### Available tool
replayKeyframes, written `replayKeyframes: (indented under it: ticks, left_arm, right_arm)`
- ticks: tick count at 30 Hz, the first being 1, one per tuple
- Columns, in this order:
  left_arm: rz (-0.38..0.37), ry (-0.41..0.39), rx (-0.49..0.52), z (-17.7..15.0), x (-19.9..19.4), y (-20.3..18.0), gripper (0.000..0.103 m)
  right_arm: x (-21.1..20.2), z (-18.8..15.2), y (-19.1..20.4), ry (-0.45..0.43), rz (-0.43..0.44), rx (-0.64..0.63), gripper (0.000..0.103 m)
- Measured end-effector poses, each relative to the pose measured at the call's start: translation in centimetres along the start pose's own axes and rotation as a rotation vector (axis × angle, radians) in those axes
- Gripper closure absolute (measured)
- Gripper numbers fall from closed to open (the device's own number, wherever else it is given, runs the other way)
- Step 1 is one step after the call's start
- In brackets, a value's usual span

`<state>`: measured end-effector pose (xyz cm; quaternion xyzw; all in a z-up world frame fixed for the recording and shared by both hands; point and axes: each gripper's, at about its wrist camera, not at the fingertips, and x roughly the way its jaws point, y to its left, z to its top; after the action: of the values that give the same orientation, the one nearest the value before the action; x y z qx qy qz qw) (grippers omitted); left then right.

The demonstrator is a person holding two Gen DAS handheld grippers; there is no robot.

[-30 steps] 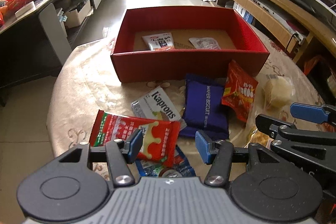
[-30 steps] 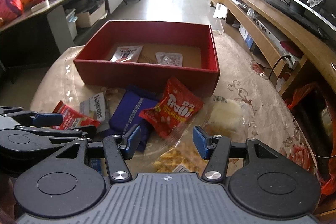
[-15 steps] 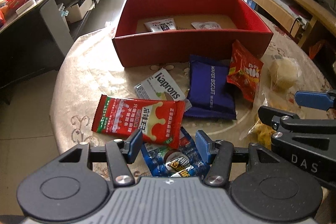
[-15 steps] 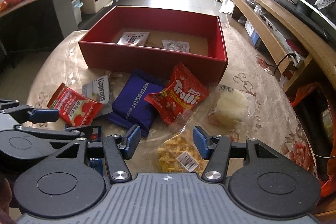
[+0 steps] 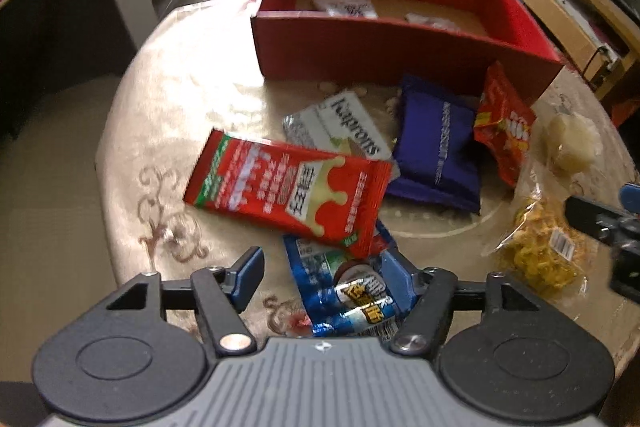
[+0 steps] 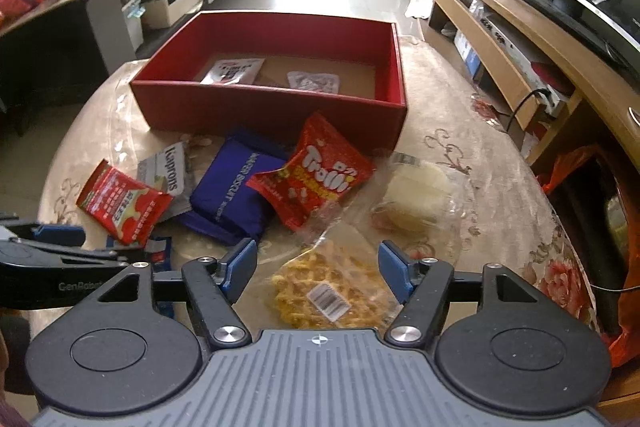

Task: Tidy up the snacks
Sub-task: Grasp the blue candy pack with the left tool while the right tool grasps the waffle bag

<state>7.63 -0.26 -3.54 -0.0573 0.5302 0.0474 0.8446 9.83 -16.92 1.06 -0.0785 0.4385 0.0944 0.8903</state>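
Snacks lie loose on the table – both jaws have just been opening: left gripper (image 5: 322, 273) straddles the blue packet (image 5: 348, 291), right gripper (image 6: 316, 269) brackets the waffle pack (image 6: 320, 287), neither pinched; red box (image 6: 276, 107) waits beyond

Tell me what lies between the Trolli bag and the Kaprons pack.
The purple wafer pack, shown in the right wrist view: the Trolli bag overlaps its right edge, and the Kaprons pack lies at its left.

Black gripper (image 6: 318, 269), blue fingertips (image 6: 240, 265)
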Motion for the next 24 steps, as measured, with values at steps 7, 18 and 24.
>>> replayKeyframes:
  ticks: [7,18,24]
  left_arm:
    - [-0.02,0.066,-0.102,0.2,2.4,-1.1,0.026]
    - [-0.002,0.038,-0.02,-0.8,2.3,-2.4,0.031]
    - [-0.051,0.05,0.017,-1.5,1.3,-1.7,0.034]
  right_arm:
    - [0.0,-0.2,-1.6,0.002,0.007,0.026,0.028]
    - [1.0,-0.5,-4.6,0.041,0.002,0.084,0.027]
    - [1.8,-0.7,-5.7,0.075,0.01,0.135,0.027]
